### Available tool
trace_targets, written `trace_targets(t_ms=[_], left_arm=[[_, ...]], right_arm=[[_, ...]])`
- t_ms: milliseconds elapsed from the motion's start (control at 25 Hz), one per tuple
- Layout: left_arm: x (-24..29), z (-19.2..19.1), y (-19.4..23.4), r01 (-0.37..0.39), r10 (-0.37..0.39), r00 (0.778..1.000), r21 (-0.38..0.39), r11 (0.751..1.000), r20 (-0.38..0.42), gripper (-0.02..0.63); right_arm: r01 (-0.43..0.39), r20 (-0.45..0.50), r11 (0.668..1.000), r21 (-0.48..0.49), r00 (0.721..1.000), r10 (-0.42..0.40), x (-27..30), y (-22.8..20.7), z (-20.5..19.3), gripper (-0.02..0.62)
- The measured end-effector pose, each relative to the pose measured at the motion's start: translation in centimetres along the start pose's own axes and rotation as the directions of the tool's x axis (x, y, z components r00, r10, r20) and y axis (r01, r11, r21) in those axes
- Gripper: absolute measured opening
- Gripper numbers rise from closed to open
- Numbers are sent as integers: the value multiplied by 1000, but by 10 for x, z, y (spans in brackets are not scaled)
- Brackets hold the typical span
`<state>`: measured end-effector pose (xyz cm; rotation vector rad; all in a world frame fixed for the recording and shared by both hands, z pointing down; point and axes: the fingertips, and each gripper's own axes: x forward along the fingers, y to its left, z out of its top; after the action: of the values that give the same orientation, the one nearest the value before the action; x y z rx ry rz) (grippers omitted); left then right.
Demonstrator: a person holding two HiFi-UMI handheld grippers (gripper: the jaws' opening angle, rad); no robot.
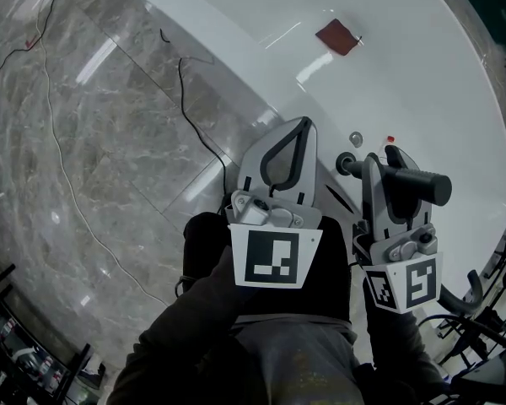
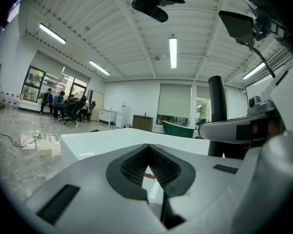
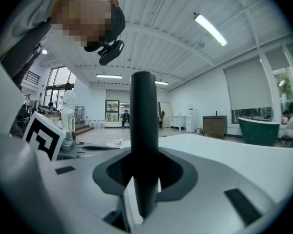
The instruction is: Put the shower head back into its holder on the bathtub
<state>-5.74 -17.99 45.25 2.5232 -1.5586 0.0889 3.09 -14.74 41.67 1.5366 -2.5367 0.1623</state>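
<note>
**shower head held above the tub rim, not yet seated**

the shower head (image 1: 422, 184), a dark round bar, lies crosswise in the right hand-held gripper (image 1: 386, 165) at the right of the head view. in the right gripper view its jaws are clamped on the bar, which stands straight up between the pads. just beyond the gripper, on the white bathtub (image 1: 320, 91), sits a small round chrome fitting (image 1: 355, 138). it may be the holder, but it is too small to be sure. the left hand-held gripper (image 1: 301, 129), at frame centre, has its jaws pressed together with nothing between them.

what could go wrong: the bar is smooth and round and held at one narrow spot, so it could twist or slide in the pads as it is tilted toward the fitting. a misjudged descent could knock it against the glossy rim. the empty left gripper is close beside the right and could get in the way.

room to move: the tub is bare toward the top of the frame apart from a reddish patch (image 1: 337, 36). its edge runs diagonally from upper left to centre. the marble floor (image 1: 110, 142) at left carries a loose cable (image 1: 194, 116), a snag for the feet.
</note>
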Motion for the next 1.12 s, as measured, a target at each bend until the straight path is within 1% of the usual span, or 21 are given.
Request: trace_targets(t_ms=[120, 440, 640, 800, 1120], left_arm=[[0, -5, 3, -2, 2, 1000, 5, 1000, -3, 2], [-2, -3, 1, -9, 9, 1000, 13, 1000, -8, 2], [-3, -2, 1, -9, 9, 1000, 16, 1000, -11, 2], [-2, -5, 1, -8, 8, 1000, 14, 1000, -10, 3], [-2, -8, 3, -7, 7, 1000, 17, 1000, -13, 2]], right_arm=[[2, 2, 1000, -5, 1000, -2, 4, 1, -4, 117], [-1, -18, 998, -56, 1000, 0, 2, 5, -12, 117], [1, -18, 999, -54, 1000, -2, 2, 5, -12, 117], [10, -26, 999, -39, 1000, -11, 3, 2, -19, 117], [25, -29, 999, -41, 999, -27, 4, 0, -26, 117]])
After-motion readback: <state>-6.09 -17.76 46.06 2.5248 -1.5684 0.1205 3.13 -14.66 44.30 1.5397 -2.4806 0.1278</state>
